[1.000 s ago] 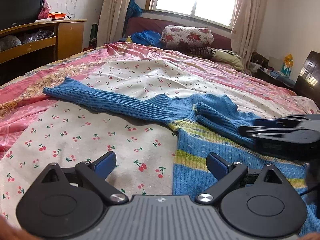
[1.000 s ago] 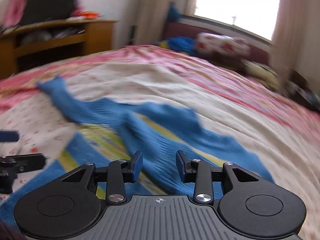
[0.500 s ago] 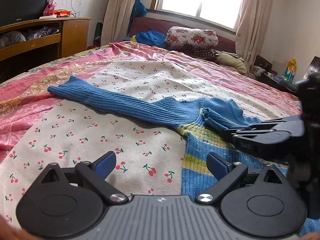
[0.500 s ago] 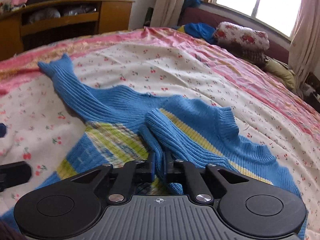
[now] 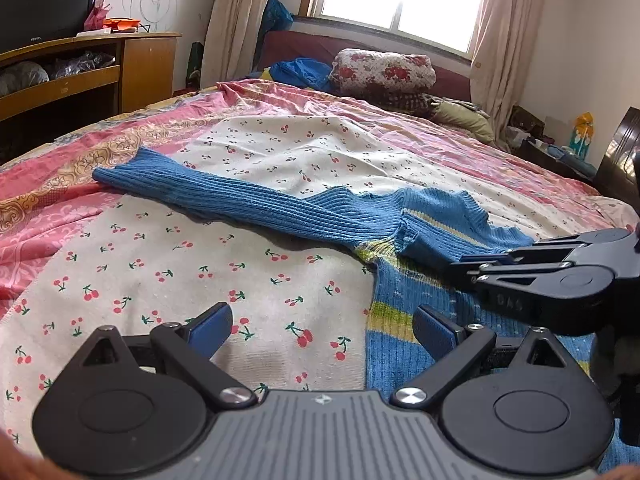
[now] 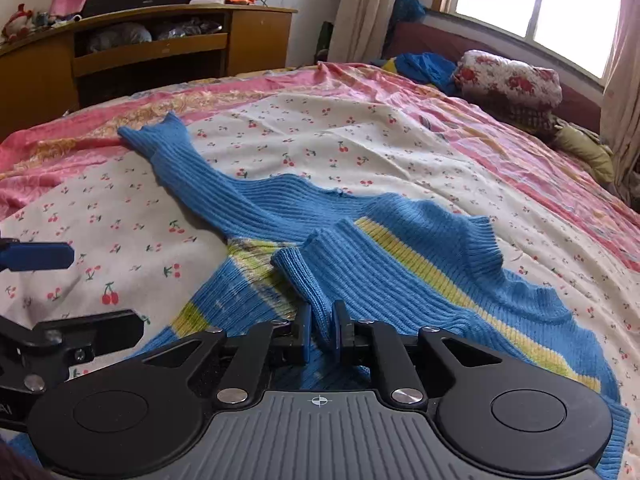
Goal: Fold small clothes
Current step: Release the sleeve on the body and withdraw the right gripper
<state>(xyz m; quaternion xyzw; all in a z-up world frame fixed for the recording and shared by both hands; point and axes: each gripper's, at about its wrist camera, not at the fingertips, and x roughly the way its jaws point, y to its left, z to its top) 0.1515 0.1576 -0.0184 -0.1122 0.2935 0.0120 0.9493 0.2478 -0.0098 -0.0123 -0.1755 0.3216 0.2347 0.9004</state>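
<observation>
My right gripper is clamped on a sleeve fold of the blue sweater, which spreads ahead on the bed. Left gripper wide open, holding nothing, sweater's edge under its right finger.

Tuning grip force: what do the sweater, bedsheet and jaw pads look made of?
Sweater: chunky rib knit, probably wool or acrylic yarn, matte; raised ribs and stitch rows show. Bedsheet: thin woven cloth, likely cotton, matte, with fine creases and a printed cherry pattern. Pads: smooth blue facing, possibly rubber or plastic; cannot tell which.
</observation>
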